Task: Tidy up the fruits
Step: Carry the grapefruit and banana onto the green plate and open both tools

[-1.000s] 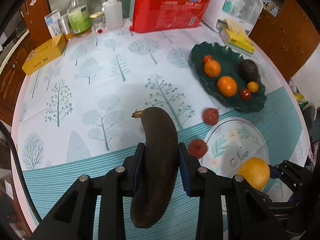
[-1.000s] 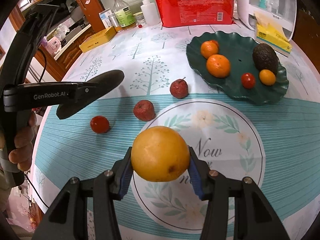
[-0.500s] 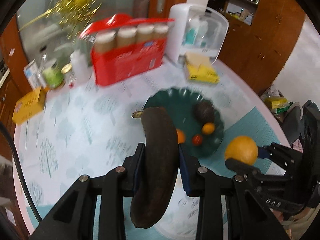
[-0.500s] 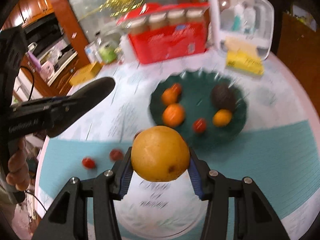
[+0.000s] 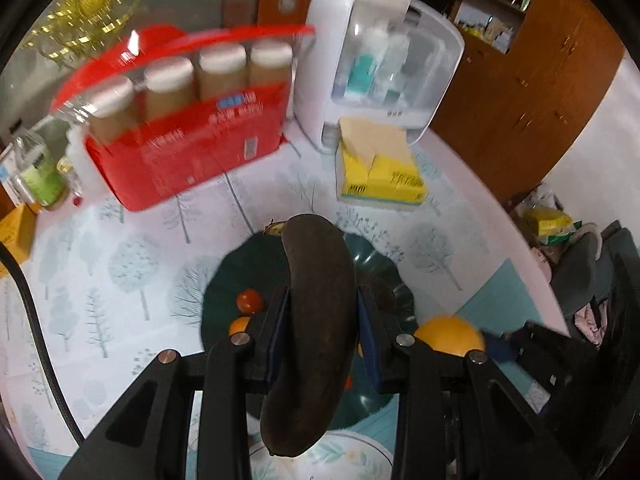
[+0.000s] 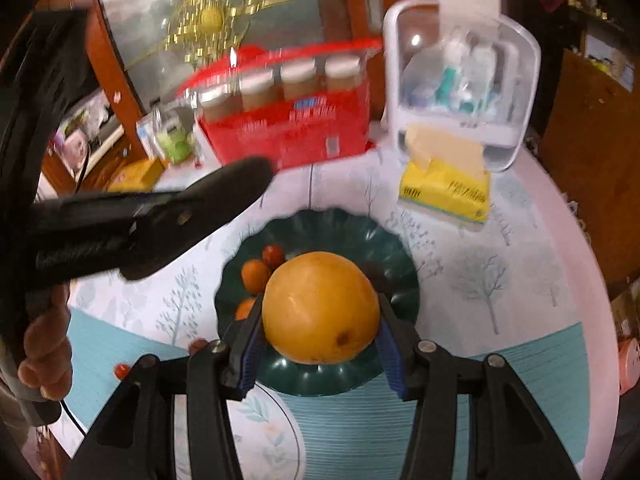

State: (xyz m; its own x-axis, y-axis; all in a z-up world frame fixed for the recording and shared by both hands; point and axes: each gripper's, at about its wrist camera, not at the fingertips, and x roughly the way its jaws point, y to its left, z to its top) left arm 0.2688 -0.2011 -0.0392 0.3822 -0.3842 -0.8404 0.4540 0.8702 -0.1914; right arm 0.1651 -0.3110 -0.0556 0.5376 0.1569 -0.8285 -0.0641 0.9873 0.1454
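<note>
Blackened skin covers the banana (image 5: 316, 320), which is clamped across its middle by the left gripper (image 5: 320, 332); the jaws are closed onto its sides, with its stem end ahead of the jaws and its other end hanging back below them. Directly ahead of and beneath these jaws a dark green plate (image 5: 224, 280) is seen, and on it, just left of the jaws, a small red fruit (image 5: 249, 301) and part of a small orange fruit (image 5: 239, 325) are visible. To the right of the left jaws a large orange (image 5: 450, 334) is seen.

In the right wrist view that orange (image 6: 320, 307) is gripped by the right gripper (image 6: 320, 336), the jaws held wide and pressed against its two sides. It is held over the near part of the plate (image 6: 396, 264), whose far rim is visible beyond the jaws. Small orange and red fruits lie on the plate to the left of the jaws. A small red fruit (image 6: 121, 369) rests on the surface (image 6: 500, 280) well to the left.

Farther ahead of both jaws, a red pack of jars (image 6: 288, 120), a white dispenser (image 6: 460, 80) and a yellow tissue pack (image 6: 446, 192) stand at the far side of the surface.
</note>
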